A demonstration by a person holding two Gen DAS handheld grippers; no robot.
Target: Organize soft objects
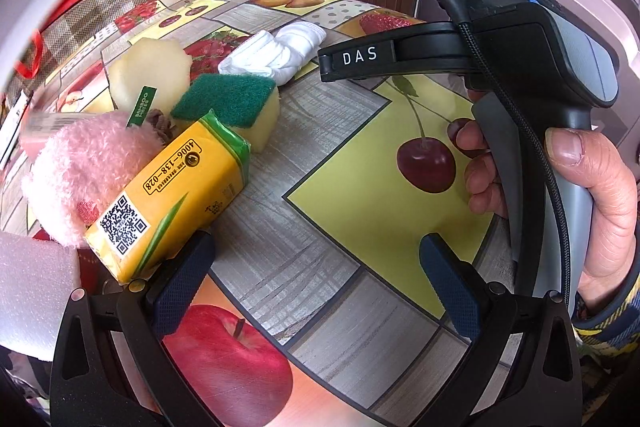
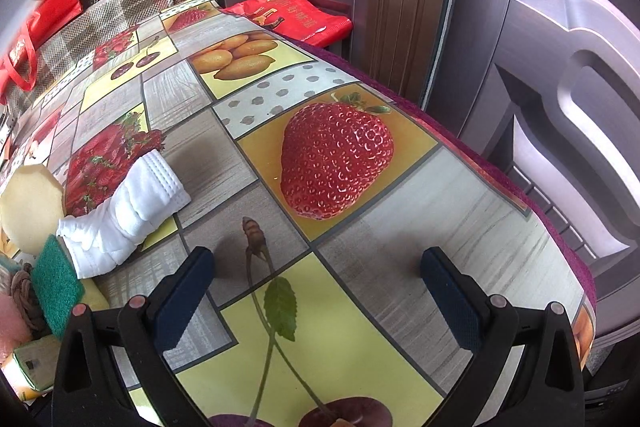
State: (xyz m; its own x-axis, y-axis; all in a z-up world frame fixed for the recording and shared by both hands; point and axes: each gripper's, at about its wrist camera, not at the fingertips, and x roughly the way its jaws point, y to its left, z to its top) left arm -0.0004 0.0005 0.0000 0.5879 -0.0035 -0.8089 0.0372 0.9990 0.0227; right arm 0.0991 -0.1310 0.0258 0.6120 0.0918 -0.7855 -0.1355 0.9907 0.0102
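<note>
Two grippers: both of mine are spread wide and hold nothing, each hovering over bare tablecloth (image 2: 400, 195).
Left gripper (image 1: 316, 279): its left pad (image 1: 180, 287) sits just beside the near corner of the yellow tissue pack (image 1: 168, 203); I cannot tell whether they touch.
Right gripper (image 2: 318, 291): nothing lies between its jaws; the soft pile is off to its left.
Pile: tissue pack, pink fluffy cloth (image 1: 84, 171), green-topped sponge (image 1: 232, 107), pale round sponge (image 1: 152, 75) and rolled white cloth (image 1: 276, 51) are bunched together, ahead and left of my left gripper.
Long axis: the tissue pack runs from near-left to far-right, aslant to my left gripper's line.
Nearer hand: the left, I judge, for the tissue pack; the white cloth lies ahead-left of the right gripper, about as reachable.
Coming move: shift left and turn to straddle the pack's narrow width.
</note>
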